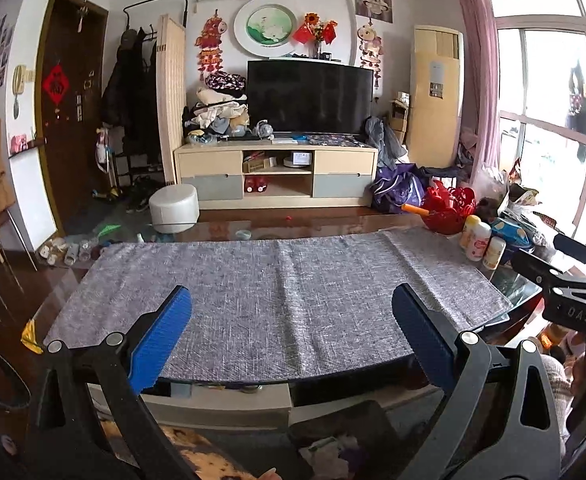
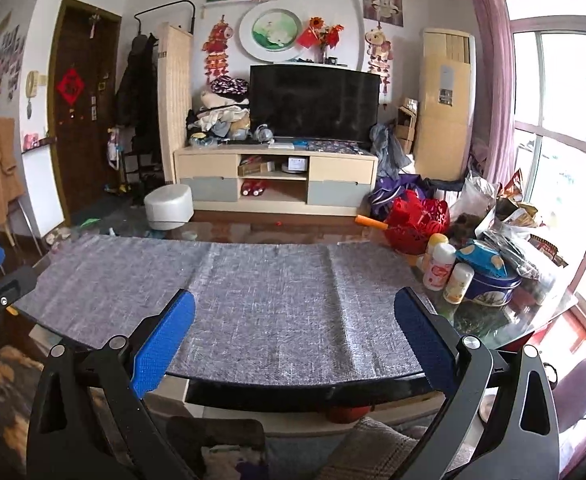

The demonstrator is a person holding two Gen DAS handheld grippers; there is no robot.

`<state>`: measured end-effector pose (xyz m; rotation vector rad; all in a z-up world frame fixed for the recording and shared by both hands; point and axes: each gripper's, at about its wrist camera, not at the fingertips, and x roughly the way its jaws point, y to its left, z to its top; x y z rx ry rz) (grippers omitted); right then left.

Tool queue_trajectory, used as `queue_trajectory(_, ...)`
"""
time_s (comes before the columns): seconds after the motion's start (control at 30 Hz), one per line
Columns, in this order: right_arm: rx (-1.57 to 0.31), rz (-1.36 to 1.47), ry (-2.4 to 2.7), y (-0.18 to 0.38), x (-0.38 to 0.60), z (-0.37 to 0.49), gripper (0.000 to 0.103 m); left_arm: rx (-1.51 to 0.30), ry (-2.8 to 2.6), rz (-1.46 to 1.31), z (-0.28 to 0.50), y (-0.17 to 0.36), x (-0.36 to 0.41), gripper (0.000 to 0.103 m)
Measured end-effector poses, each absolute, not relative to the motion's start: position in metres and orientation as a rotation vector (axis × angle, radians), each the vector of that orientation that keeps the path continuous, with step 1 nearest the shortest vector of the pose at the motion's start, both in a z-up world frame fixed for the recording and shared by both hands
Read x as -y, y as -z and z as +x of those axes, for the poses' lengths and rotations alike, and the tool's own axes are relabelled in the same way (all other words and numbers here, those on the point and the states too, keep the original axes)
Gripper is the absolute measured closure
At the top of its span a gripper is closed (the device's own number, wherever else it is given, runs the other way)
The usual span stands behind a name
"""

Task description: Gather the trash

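Your left tongs (image 1: 291, 334) and right tongs (image 2: 295, 338) both stand wide with nothing between their blue ribbed pads (image 2: 164, 342), hovering over the near edge of the glass-topped surface (image 2: 305, 394) and its grey woven cloth (image 2: 261, 304). Ahead of the right tongs, to their right, crumpled bags and wrappers (image 2: 505, 216) pile beside white plastic bottles (image 2: 439, 266) and a red openwork basket (image 2: 417, 220).

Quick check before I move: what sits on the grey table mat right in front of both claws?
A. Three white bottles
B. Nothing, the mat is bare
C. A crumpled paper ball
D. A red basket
B: the grey table mat lies bare between the open claws; the red basket and white bottles stand off its right end.
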<state>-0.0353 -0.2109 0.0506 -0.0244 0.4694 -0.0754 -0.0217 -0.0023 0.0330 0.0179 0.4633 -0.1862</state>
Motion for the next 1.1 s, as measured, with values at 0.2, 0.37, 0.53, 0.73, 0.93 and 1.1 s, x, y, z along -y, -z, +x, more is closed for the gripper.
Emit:
queue_trajectory(0.2, -0.463, -0.004, 0.076, -0.049, 0.209, -0.038, 0.003, -0.470, 0.182, 0.015, -0.021, -0.029, 0.000, 0.008)
queue_trajectory(0.37, -0.472, -0.007, 0.072, -0.046, 0.204, -0.037, 0.003, -0.475, 0.187, 0.021, -0.021, -0.026, 0.001, 0.008)
queue_trajectory(0.53, -0.477, -0.007, 0.065, -0.045, 0.202, -0.036, 0.003, -0.475, 0.193, 0.014, -0.021, -0.026, 0.000, 0.008)
queue_trajectory(0.73, -0.480, -0.012, 0.058, -0.046, 0.198, -0.036, 0.003, -0.475, 0.197, 0.009, -0.022, -0.026, 0.000, 0.008)
queue_trajectory(0.93, -0.478, -0.017, 0.060, -0.047, 0.197, -0.036, 0.003, -0.473, 0.197, 0.008, -0.023, -0.027, -0.001, 0.008)
queue_trajectory(1.1, -0.486, -0.021, 0.058, -0.047, 0.196, -0.035, 0.003, -0.474, 0.196, 0.003, -0.023, -0.028, -0.003, 0.008)
